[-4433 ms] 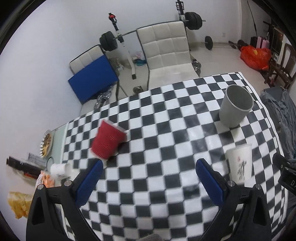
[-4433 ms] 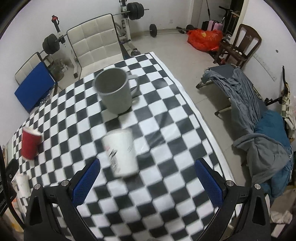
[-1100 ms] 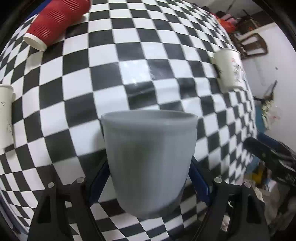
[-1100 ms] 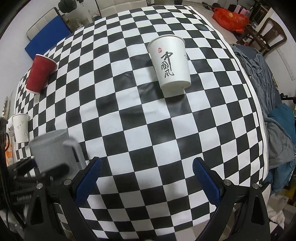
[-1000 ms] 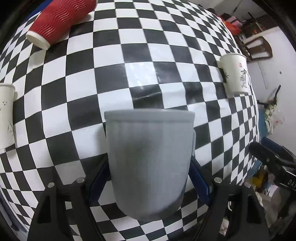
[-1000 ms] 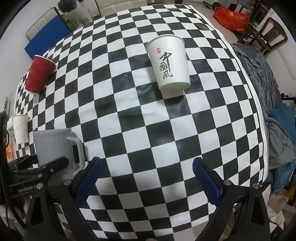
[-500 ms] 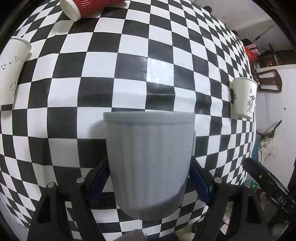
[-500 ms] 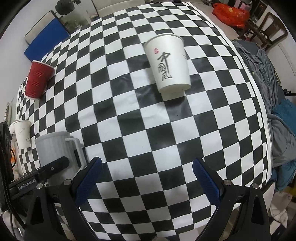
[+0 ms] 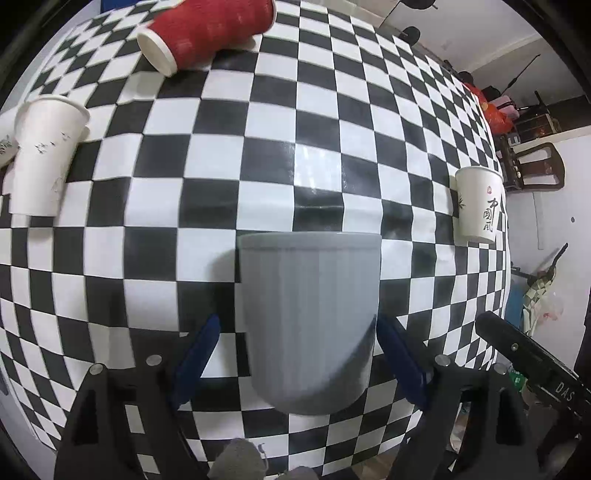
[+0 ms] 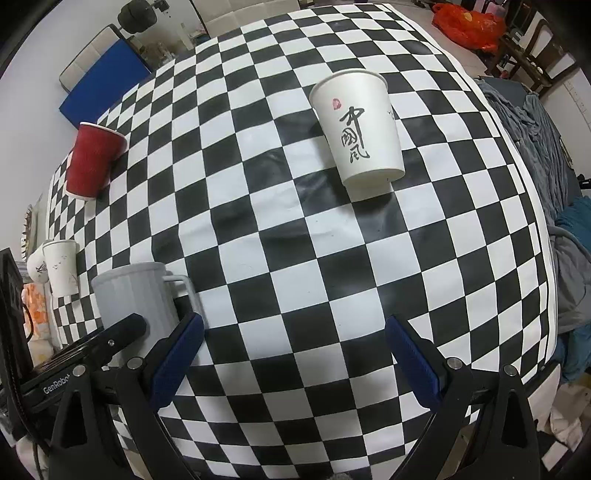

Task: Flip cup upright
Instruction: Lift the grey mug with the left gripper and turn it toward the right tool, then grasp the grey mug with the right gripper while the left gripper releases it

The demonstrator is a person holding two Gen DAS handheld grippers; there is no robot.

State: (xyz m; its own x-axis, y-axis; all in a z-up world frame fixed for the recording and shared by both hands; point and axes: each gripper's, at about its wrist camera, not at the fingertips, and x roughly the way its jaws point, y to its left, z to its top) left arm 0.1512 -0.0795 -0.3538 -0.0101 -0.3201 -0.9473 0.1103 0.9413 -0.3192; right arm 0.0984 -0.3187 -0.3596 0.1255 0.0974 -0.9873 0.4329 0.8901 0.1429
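A grey ribbed mug (image 9: pixel 308 317) stands upright, rim up, between the blue pads of my left gripper (image 9: pixel 295 354), near the front edge of the checkered table (image 9: pixel 229 177). On the left a gap shows between pad and mug, so the jaws look slightly parted. The mug also shows in the right wrist view (image 10: pixel 136 299), its handle to the right, with the left gripper's black body just below it. My right gripper (image 10: pixel 295 362) is open and empty over the table's front.
A red paper cup (image 9: pixel 207 33) stands at the far left. A white paper cup (image 9: pixel 40 158) stands at the left edge, another with black characters (image 10: pixel 360 133) at the right. Chairs, weights and clothes surround the table.
The mug came down from tilted in the air to upright by the table's front edge. The left pads have parted slightly from its sides. The right gripper barely moved.
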